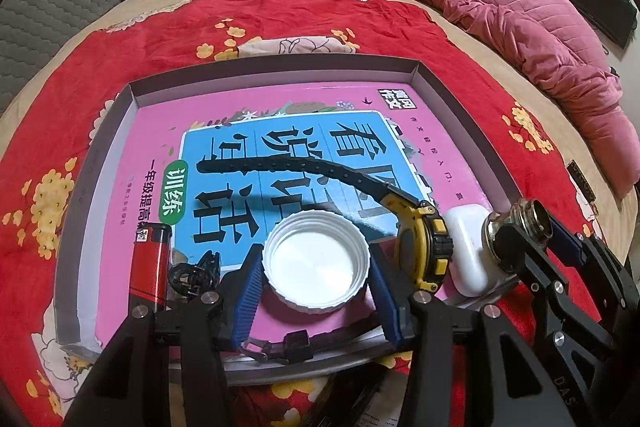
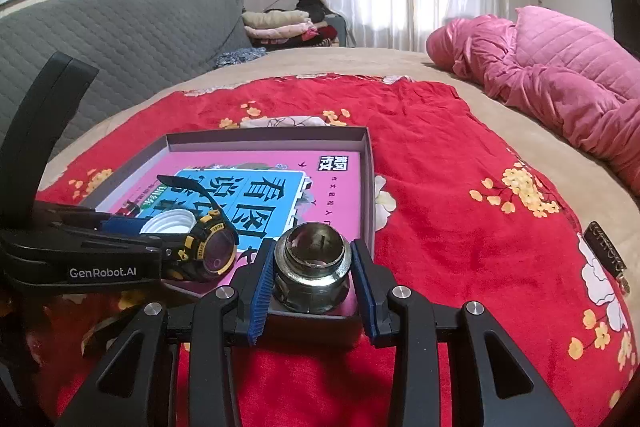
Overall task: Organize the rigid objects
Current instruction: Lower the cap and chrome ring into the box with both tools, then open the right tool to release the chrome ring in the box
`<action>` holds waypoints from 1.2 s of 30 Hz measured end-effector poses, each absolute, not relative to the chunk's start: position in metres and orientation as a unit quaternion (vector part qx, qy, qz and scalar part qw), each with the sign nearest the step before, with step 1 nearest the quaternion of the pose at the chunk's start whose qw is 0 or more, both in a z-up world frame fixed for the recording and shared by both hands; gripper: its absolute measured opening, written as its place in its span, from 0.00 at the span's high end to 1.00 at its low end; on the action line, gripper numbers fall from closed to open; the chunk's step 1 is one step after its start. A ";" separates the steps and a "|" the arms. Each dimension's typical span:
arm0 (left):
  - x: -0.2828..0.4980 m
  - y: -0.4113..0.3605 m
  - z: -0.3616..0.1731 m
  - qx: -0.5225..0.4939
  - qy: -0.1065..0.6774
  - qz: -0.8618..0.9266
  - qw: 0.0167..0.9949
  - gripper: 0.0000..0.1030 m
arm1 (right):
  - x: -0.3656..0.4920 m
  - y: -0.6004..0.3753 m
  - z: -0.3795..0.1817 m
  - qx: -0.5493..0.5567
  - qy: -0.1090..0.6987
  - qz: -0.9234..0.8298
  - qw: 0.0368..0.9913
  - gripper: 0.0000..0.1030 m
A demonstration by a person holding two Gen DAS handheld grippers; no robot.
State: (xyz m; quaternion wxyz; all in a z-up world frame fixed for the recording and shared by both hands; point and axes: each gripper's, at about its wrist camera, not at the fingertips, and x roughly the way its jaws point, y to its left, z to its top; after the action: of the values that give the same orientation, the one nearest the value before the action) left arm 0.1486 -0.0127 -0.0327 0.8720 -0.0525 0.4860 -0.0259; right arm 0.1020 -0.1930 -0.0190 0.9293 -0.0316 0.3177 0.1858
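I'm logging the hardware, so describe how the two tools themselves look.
Both are matte black plastic frames with triangular cut-outs and round silver bolts. Each finger carries a ribbed blue pad. The left tool has white "GenRobot.AI" lettering on its side; the right tool matches. No cables or sleeves show.

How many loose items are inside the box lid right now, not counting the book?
5 visible: red lighter near-left, black clip beside it, white cap in the left gripper, watch, white case near-right. The metal fitting sits in the right gripper at the edge. More may be hidden.

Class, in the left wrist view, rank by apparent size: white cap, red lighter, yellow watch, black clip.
1. yellow watch, strap included
2. white cap
3. red lighter
4. black clip
The cap sits nearest the camera, so its rank is unsure.
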 end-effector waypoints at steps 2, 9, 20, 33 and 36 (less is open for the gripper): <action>0.148 -0.012 -0.033 -0.055 0.487 -0.025 0.872 0.51 | 0.102 -0.194 -0.019 -0.029 0.318 0.187 0.929 0.63; 0.145 -0.010 -0.033 -0.057 0.488 -0.020 0.871 0.51 | 0.101 -0.194 -0.019 -0.025 0.319 0.190 0.928 0.63; 0.144 -0.006 -0.032 -0.067 0.489 -0.016 0.870 0.51 | 0.100 -0.193 -0.020 -0.022 0.321 0.193 0.927 0.63; 0.144 -0.009 -0.032 -0.062 0.491 -0.021 0.869 0.51 | 0.096 -0.190 -0.018 -0.022 0.317 0.202 0.926 0.52; 0.145 -0.010 -0.032 -0.060 0.492 -0.022 0.868 0.51 | 0.095 -0.191 -0.017 -0.020 0.314 0.202 0.928 0.50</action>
State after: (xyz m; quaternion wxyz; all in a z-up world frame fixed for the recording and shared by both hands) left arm 0.1449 -0.0105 -0.0317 0.8682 -0.0601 0.4921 -0.0218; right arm 0.0955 -0.1906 -0.0173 0.9276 -0.0195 0.3138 0.2018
